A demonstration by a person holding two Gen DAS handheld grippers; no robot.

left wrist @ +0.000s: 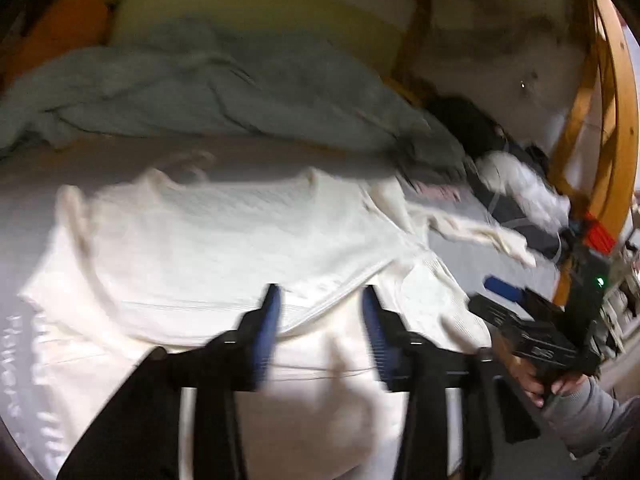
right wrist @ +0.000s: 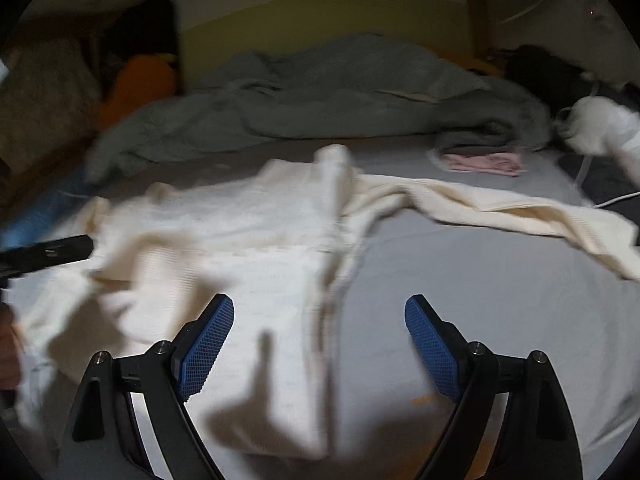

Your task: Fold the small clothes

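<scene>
Item: cream sweater (right wrist: 224, 240), lying spread across the middle of the bed (right wrist: 460, 288), its body toward the left side and one long sleeve (right wrist: 500, 208) trailing out toward the right edge. A fold is already lying over the body near the front edge, though blur is making its outline hard to trace.

Left gripper (left wrist: 320, 320): you are holding it over the sweater's near hem with the jaws partly apart; nothing is pinched between the blue pads (left wrist: 267, 332) that can be made out.

Right gripper (right wrist: 320, 344): you are holding it above the sweater's right margin, jaws spread wide and empty.

Also on the bed: grey-green blanket (right wrist: 320, 100) bunched along the far edge; small pink folded piece (right wrist: 484, 162) near the far right corner.

Handling note: the trailing sleeve is probably the next part needing to come in. You are best taking it near the cuff, lifting only enough to clear the sheet, and laying it straight across the body so the edges are lining up. Keep the other gripper pressing lightly on the folded body, since this loose knit is likely to drag and bunch.
</scene>
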